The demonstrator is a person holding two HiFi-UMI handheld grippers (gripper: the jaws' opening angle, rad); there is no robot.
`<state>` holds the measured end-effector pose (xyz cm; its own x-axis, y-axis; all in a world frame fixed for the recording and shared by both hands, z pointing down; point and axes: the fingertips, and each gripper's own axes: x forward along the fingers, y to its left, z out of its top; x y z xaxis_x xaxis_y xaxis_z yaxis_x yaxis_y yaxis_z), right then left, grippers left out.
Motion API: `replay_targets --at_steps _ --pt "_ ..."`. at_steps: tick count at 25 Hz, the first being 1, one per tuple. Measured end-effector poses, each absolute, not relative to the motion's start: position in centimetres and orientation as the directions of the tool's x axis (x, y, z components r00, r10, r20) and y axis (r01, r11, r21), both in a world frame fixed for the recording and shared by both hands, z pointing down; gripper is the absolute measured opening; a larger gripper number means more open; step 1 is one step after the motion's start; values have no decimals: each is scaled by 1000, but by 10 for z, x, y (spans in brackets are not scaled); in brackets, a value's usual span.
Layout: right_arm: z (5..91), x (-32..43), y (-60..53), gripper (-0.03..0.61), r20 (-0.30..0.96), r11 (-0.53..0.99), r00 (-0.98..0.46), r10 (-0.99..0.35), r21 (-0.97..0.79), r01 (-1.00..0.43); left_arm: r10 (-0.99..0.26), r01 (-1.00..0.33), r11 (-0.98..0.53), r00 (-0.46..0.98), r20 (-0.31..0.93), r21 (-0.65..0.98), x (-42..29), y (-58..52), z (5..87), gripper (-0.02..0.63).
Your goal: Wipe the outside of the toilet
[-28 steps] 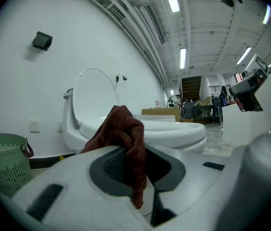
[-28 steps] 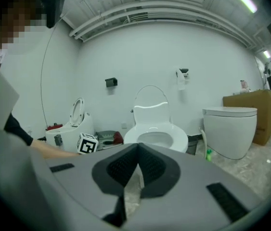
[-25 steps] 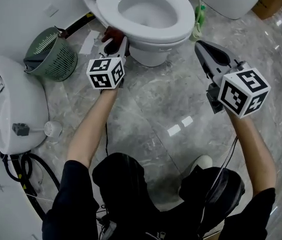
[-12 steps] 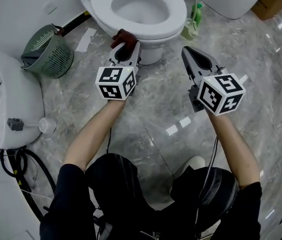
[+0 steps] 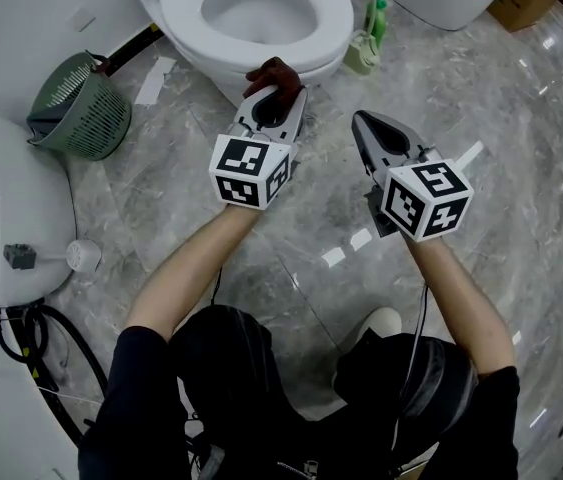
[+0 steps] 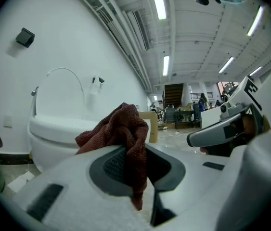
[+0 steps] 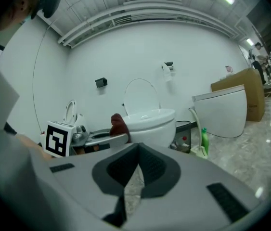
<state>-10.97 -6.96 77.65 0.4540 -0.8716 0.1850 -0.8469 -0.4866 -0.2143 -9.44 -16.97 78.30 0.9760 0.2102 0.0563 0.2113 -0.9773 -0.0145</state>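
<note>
1. Currently the left claw is clamping a dark red cloth, which is bunching up past its tips.
2. Just ahead of that claw, the white toilet is standing on the marble floor. The front of its bowl is sitting close to the cloth, though I cannot tell whether they are touching.
3. Beside it, the right claw is hovering with its jaws pressed together on nothing, pointing toward the toilet.
4. Farther left of the left claw, a green basket is sitting on the floor.
5. Beyond the right claw, a green bottle is standing by the toilet.
</note>
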Motion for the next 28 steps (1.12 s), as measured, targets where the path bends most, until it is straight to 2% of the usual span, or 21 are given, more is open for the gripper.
replay_targets --at_steps 8,17,20,28 --pt "772 -113 -75 0 187 -496 465 -865 -179 -850 383 381 -923 922 58 45 -76 -124 792 60" --pt "771 -116 -90 2 206 -495 463 -862 -144 -857 463 463 -886 886 -13 -11 -130 -157 769 61" --pt "772 -121 -103 2 200 -481 452 -869 -129 -867 440 440 -898 898 -2 -25 -145 -197 776 61" --pt "769 -128 -127 2 204 -482 458 -865 -92 -871 285 288 -955 957 47 -66 -149 -329 789 61"
